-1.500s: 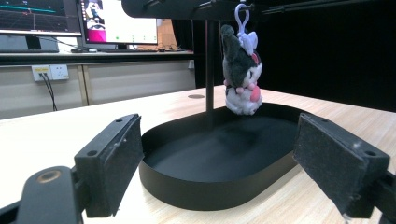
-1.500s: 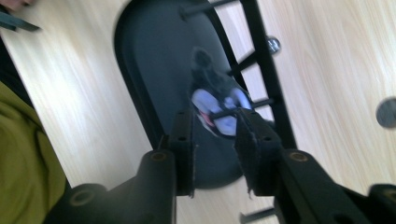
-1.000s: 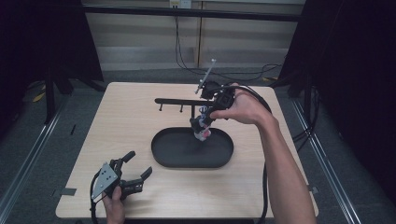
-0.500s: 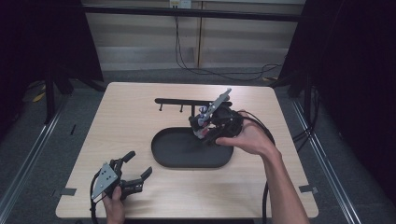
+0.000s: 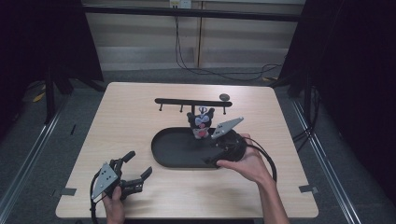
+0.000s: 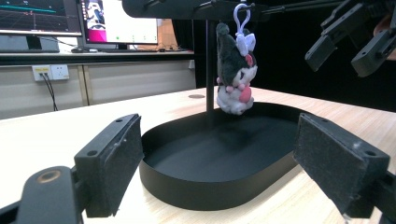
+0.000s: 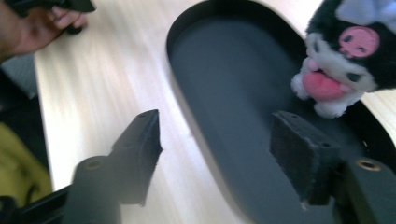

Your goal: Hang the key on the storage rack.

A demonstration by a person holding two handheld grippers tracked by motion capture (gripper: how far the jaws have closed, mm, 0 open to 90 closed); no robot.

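Honestly nothing here is readable. The two monitors (image 6: 79,21) in the background of the left gripper view are lit, one with coloured graph lines and the other with a white window and a pink patch, but whatever text is on them is way too small and blurry to make out. No label, brand or number shows on the plush keychain (image 6: 235,74), the black tray (image 5: 173,149) or the counter (image 5: 130,121) either.

My left gripper (image 6: 233,172) fingers (image 6: 112,163) spread wide; plush keychain (image 6: 235,74) hangs from rack (image 6: 210,60) over black tray (image 6: 205,186) on desk (image 6: 60,130).
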